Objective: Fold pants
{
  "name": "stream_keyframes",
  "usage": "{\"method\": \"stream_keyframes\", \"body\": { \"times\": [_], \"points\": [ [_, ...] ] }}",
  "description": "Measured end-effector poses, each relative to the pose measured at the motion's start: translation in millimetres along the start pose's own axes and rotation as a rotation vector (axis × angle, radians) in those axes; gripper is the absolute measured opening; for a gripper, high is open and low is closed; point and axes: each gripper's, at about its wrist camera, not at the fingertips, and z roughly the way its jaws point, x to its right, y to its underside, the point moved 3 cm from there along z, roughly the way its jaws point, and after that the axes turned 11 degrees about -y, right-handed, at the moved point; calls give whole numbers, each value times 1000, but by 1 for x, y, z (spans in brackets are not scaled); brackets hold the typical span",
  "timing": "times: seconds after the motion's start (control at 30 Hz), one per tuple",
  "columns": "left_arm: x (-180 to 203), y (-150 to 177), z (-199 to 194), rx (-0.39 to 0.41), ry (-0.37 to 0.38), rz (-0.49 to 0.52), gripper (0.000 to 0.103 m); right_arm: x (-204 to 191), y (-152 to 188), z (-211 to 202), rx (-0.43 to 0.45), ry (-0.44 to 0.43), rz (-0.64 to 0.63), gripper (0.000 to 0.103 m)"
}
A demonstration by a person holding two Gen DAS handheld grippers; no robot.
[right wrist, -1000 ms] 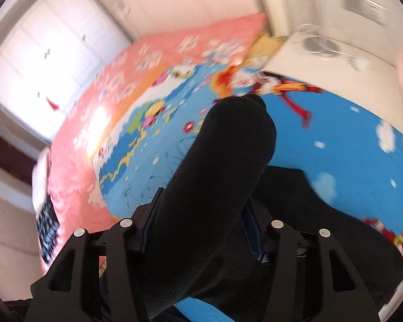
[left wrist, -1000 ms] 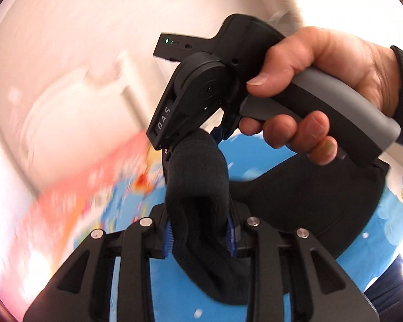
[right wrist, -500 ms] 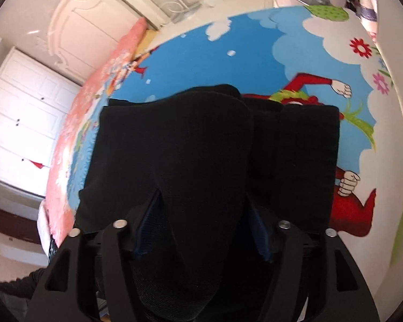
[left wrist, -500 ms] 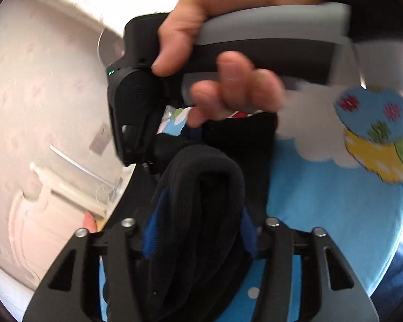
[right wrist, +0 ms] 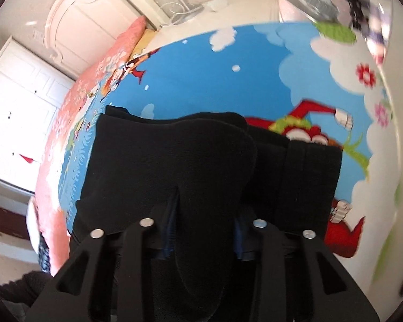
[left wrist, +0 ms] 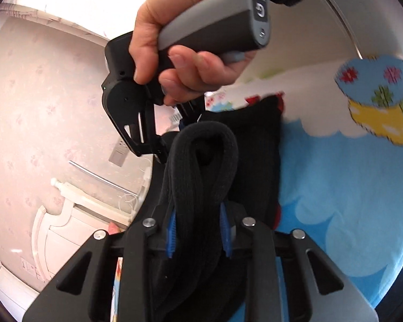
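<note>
Both grippers have swung down since a second ago, and the black pants now lie folded on the cartoon bedspread. Left gripper and right gripper are each closing, pads pinching a bunched fold of the pants. Only the left view shows the person's hand on the right gripper's handle; the right view alone shows the whole folded stack.

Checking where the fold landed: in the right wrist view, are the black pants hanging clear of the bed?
No, the black pants lie on the cartoon bedspread, a fold bunched between the right gripper's closing jaws.
</note>
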Motion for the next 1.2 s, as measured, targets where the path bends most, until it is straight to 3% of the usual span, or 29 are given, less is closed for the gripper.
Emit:
{"method": "stream_keyframes", "body": {
  "times": [0.17,0.33,0.4,0.47,0.57,0.63,0.67,0.77,0.83,0.87,0.9,1.0,1.03,1.1,1.13,1.2],
  "points": [
    [-5,-23,2,40,-16,-3,26,-7,-12,-22,25,75,-36,29],
    [1,-50,6,84,-28,19,25,11,-18,-40,76,96,-8,29],
    [12,-54,11,78,-9,32,25,20,-15,-29,46,172,-29,29],
    [31,-52,18,57,40,52,26,37,-6,-10,3,276,-36,32],
    [41,-50,13,64,64,25,36,45,1,-10,54,307,-46,44],
    [26,-47,6,65,142,-40,42,43,2,-11,56,388,-71,62],
    [10,-43,-1,71,210,-100,47,39,1,-13,51,435,-86,65],
    [-41,-14,-20,74,309,-304,59,20,0,-28,74,593,-145,74],
    [-79,26,-35,69,297,-452,66,-1,-2,-48,144,751,-201,81],
    [-91,47,-42,63,269,-485,66,-10,-2,-55,178,789,-214,82],
    [-97,67,-49,51,241,-497,66,-23,-2,-62,212,796,-226,85],
    [-110,129,-66,-61,231,-546,63,-70,-3,-50,225,590,-283,86],
    [-113,142,-65,-95,238,-569,55,-91,-3,-32,202,517,-319,86],
    [-117,166,-63,-131,243,-605,52,-117,-4,9,125,422,-371,85],
    [-117,176,-59,-139,268,-626,48,-127,-6,33,76,392,-390,80],
    [-118,183,-48,-142,328,-665,43,-141,-6,73,0,415,-433,74]
  ]
}}
